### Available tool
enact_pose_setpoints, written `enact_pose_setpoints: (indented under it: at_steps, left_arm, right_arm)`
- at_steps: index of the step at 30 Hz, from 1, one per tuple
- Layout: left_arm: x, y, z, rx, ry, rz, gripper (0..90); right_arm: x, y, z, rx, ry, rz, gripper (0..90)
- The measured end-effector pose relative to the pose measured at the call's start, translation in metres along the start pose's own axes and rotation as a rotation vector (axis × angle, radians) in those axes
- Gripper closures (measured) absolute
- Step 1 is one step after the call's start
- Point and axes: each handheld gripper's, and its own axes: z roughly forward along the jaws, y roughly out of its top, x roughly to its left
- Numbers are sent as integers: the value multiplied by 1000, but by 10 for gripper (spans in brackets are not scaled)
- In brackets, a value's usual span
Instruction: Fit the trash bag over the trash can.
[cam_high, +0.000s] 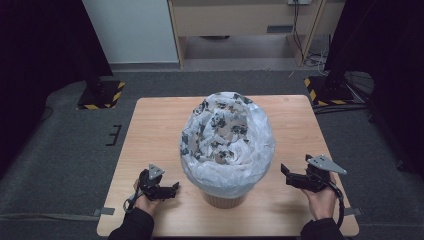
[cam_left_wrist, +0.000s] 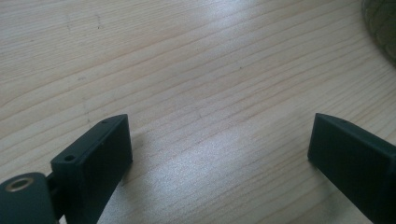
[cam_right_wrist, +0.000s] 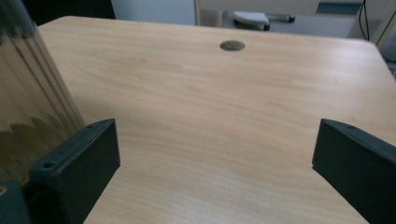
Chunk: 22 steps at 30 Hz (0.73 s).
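A tan ribbed bin (cam_high: 223, 199) stands at the middle front of the wooden table (cam_high: 150, 130). A white plastic bag (cam_high: 235, 160) is draped over its rim and bulges out wide. Crumpled white material with dark patterned patches (cam_high: 220, 125) lies inside the bag. My left gripper (cam_high: 175, 187) rests low on the table, left of the bin, open with nothing between its jaws; the left gripper view has the gripper (cam_left_wrist: 219, 128) over bare wood and the bin's edge (cam_left_wrist: 380, 23) at top right. My right gripper (cam_high: 284, 172) is open to the right of the bin. In its own view the gripper (cam_right_wrist: 215, 135) has the bin's wall (cam_right_wrist: 28, 93) beside its left jaw.
A round grommet (cam_right_wrist: 232, 45) is set in the table near its far edge. On the grey floor beyond the table stand two black stand bases with yellow stripes (cam_high: 102, 95) (cam_high: 325, 92). A wooden cabinet (cam_high: 240, 20) and loose cables (cam_high: 315, 57) are at the back.
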Motion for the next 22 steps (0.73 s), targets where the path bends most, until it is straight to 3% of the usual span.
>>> enact_pose_setpoints:
  at_steps: [7, 11, 12, 14, 22]
  left_arm:
    - [3, -1, -2, 9, -4, -1, 54]
    - [6, -3, -4, 14, 5, -8, 44]
    - [6, -3, -4, 14, 5, -8, 43]
    - [10, -4, -5, 20, 15, -18, 40]
    - [21, -7, -8, 25, 46, -43, 26]
  right_arm:
    - [-18, -19, 0, 72, -9, -19, 12]
    - [-29, -34, 5, 160, -16, -1, 14]
    - [-29, -34, 5, 160, -16, -1, 14]
    - [-34, -41, 10, 233, -30, 1, 14]
    - [-44, -48, 14, 277, -69, 17, 14]
